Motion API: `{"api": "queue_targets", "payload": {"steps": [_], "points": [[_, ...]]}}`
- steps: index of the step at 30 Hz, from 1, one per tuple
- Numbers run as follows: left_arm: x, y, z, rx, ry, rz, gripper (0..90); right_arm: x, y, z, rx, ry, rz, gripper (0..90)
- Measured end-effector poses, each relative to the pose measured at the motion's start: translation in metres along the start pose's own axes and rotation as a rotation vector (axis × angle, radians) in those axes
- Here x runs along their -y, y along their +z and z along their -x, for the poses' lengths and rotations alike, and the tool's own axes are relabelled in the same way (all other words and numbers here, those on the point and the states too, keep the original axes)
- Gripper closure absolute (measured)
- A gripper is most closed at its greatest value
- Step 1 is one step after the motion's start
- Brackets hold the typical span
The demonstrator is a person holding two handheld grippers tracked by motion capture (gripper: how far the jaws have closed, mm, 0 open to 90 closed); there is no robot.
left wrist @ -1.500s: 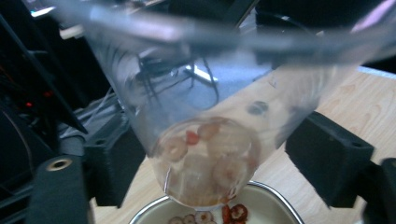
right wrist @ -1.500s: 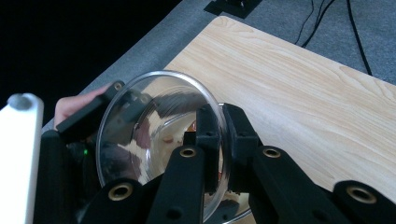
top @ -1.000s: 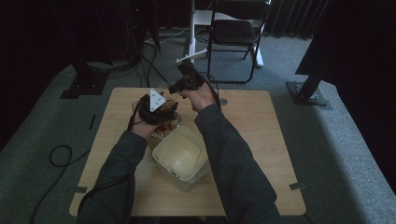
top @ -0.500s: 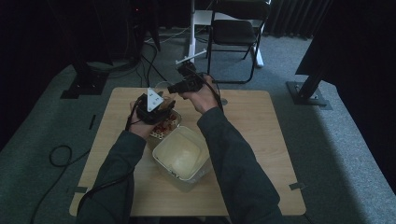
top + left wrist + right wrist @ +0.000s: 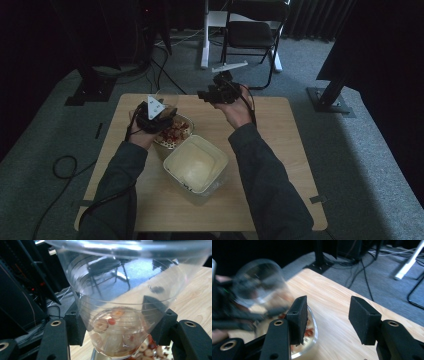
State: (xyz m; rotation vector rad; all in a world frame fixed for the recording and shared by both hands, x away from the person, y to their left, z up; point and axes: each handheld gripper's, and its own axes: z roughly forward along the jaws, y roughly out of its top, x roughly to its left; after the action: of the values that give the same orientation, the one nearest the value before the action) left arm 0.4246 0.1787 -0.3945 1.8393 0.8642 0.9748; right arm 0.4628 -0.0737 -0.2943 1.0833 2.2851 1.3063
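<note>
My left gripper is shut on a clear plastic cup and holds it just above a metal bowl of mixed snack at the table's back left. In the left gripper view the cup sits between the jaws with a few cereal rings and red bits in its bottom, and the bowl's contents show below it. My right gripper hovers above the back middle of the table. It stands open with nothing between its jaws, facing the blurred cup and the bowl's rim.
A white square tub stands in front of the bowl, mid-table. Beyond the table's far edge are a folding chair, stand legs and cables on the grey carpet. The right half of the wooden tabletop is bare.
My right gripper has drifted to the right above the table's far edge. My left gripper with the cup has shifted slightly left over the bowl.
</note>
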Motion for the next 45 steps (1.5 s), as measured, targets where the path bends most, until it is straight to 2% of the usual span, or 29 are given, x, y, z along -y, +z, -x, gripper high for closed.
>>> {"api": "queue_targets", "payload": {"steps": [9,13,15,20,26,29,33,37,41,44,45], "points": [[0.009,-0.010,-0.021,-0.049,-0.008,-0.018,40.1,0.047,-0.012,0.041,0.096,0.023,-0.050,48.8],[0.012,-0.015,-0.029,-0.078,-0.003,-0.023,39.8,0.072,-0.021,0.057,0.126,0.064,-0.047,47.9],[0.014,-0.017,-0.034,-0.090,0.003,-0.026,39.7,0.085,-0.023,0.062,0.141,0.068,-0.051,47.4],[0.019,-0.021,-0.043,-0.123,0.026,-0.045,39.3,0.128,-0.017,0.070,0.220,0.027,-0.116,46.7],[0.023,-0.027,-0.052,-0.157,0.053,-0.054,39.1,0.179,-0.014,0.077,0.253,0.025,-0.157,46.6],[0.024,-0.030,-0.055,-0.174,0.084,-0.062,39.0,0.202,-0.014,0.080,0.238,0.051,-0.174,47.2],[0.025,-0.032,-0.059,-0.186,0.125,-0.078,38.7,0.230,-0.015,0.082,0.252,0.066,-0.198,47.2],[0.027,-0.035,-0.062,-0.210,0.180,-0.103,38.7,0.252,-0.019,0.084,0.259,0.086,-0.193,47.1],[0.028,-0.038,-0.061,-0.246,0.269,-0.130,38.8,0.266,-0.021,0.084,0.275,0.107,-0.189,47.1],[0.028,-0.039,-0.058,-0.270,0.351,-0.145,38.8,0.275,-0.022,0.084,0.284,0.113,-0.188,47.1],[0.028,-0.039,-0.056,-0.281,0.390,-0.155,38.8,0.277,-0.022,0.084,0.285,0.114,-0.190,47.1]]}}
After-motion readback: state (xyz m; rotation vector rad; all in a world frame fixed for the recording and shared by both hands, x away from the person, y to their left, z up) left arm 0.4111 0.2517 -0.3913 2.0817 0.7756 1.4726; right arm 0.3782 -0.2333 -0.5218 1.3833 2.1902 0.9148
